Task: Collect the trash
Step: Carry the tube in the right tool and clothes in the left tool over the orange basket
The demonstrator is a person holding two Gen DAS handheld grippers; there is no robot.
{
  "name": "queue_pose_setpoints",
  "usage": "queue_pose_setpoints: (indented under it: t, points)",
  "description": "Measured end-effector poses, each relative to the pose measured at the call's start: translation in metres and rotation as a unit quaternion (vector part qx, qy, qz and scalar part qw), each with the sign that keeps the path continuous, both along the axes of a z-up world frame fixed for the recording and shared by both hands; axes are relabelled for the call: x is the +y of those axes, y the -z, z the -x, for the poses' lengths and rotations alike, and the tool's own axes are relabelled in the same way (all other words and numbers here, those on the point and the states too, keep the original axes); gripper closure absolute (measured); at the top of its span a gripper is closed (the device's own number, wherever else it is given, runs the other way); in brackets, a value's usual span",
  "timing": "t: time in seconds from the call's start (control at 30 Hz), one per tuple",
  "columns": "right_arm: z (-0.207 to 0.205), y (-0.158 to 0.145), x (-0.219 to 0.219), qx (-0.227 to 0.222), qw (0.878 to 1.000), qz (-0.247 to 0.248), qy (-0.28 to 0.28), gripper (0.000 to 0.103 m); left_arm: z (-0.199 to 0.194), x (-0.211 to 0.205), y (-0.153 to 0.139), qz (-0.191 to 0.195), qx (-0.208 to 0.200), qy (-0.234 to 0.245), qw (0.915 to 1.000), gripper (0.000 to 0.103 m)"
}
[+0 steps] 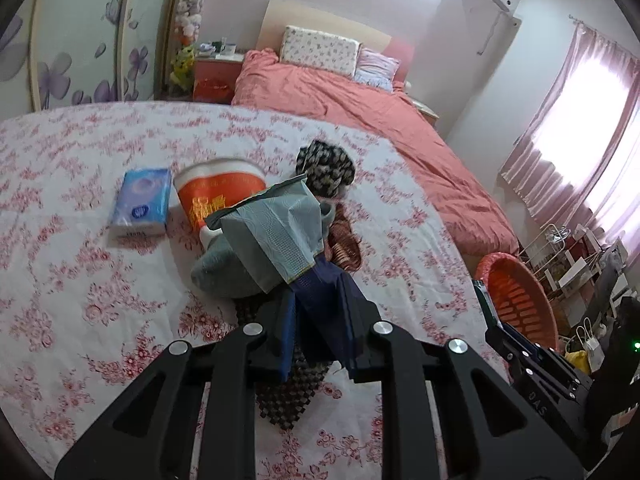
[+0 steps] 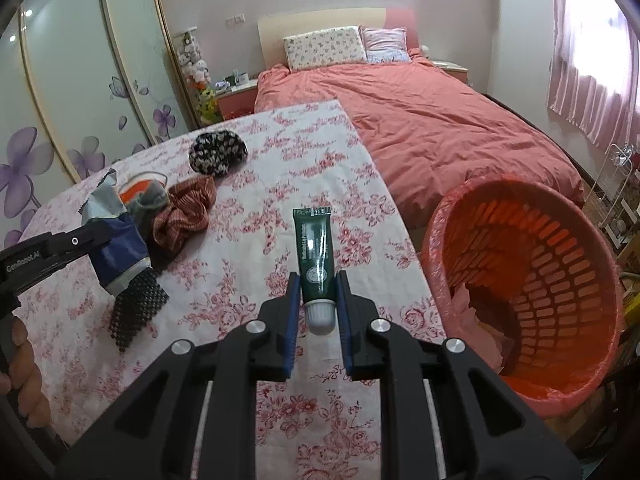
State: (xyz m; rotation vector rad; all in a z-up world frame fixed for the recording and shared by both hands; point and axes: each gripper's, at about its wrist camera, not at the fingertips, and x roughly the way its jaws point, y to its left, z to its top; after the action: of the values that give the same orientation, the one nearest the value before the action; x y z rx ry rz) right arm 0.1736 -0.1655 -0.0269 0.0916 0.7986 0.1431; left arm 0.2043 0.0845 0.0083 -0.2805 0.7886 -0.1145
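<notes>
My left gripper (image 1: 318,300) is shut on a blue and silver wrapper (image 1: 280,236), held just above the floral table; the wrapper also shows in the right wrist view (image 2: 116,236). My right gripper (image 2: 316,284) is shut on a dark green tube (image 2: 316,252) with a white cap, held over the table's right side. The right gripper and tube show at the right edge of the left wrist view (image 1: 486,300). An orange trash basket (image 2: 532,280) with a liner stands beside the table's right edge; it also shows in the left wrist view (image 1: 516,296).
On the floral tablecloth (image 1: 80,280) lie a tissue pack (image 1: 140,202), an orange paper cup (image 1: 220,192), a grey sock (image 1: 220,276), a brown scrunchie (image 2: 184,212), a black-and-white scrunchie (image 2: 218,152) and a black mesh piece (image 2: 136,312). A bed with a red cover (image 2: 440,128) stands behind.
</notes>
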Motion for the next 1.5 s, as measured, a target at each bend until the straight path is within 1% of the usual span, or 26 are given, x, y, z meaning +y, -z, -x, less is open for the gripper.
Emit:
queue_pose_setpoints:
  t: [0.2, 0.33, 0.6, 0.73, 0.83, 1.07, 1.27, 1.5]
  points:
    - [0.007, -0.016, -0.004, -0.018, 1.000, -0.005, 0.005, 0.085, 0.005, -0.012, -0.020, -0.009, -0.023, 0.016, 0.9996, 0.084]
    - [0.014, -0.028, -0.012, -0.033, 0.999, -0.007, 0.012, 0.085, 0.006, -0.021, -0.028, -0.016, -0.034, 0.030, 0.9989, 0.084]
    - [0.024, -0.046, -0.038, -0.057, 0.998, -0.010, 0.039, 0.085, 0.002, -0.057, -0.039, -0.040, -0.052, 0.071, 0.9953, 0.084]
    - [0.028, -0.052, -0.055, -0.068, 0.996, -0.014, 0.058, 0.085, 0.001, -0.080, -0.042, -0.064, -0.065, 0.097, 0.9910, 0.084]
    - [0.033, -0.056, -0.068, -0.078, 0.994, -0.013, 0.074, 0.085, 0.002, -0.101, -0.043, -0.091, -0.078, 0.120, 0.9855, 0.084]
    - [0.040, -0.058, -0.099, -0.089, 0.990, -0.017, 0.109, 0.085, 0.002, -0.139, -0.037, -0.128, -0.091, 0.166, 0.9735, 0.084]
    - [0.044, -0.055, -0.130, -0.091, 0.986, -0.023, 0.140, 0.085, 0.000, -0.173, -0.032, -0.133, -0.093, 0.200, 0.9662, 0.084]
    - [0.046, -0.046, -0.162, -0.086, 0.981, -0.028, 0.172, 0.085, -0.002, -0.209, -0.024, -0.126, -0.089, 0.239, 0.9586, 0.084]
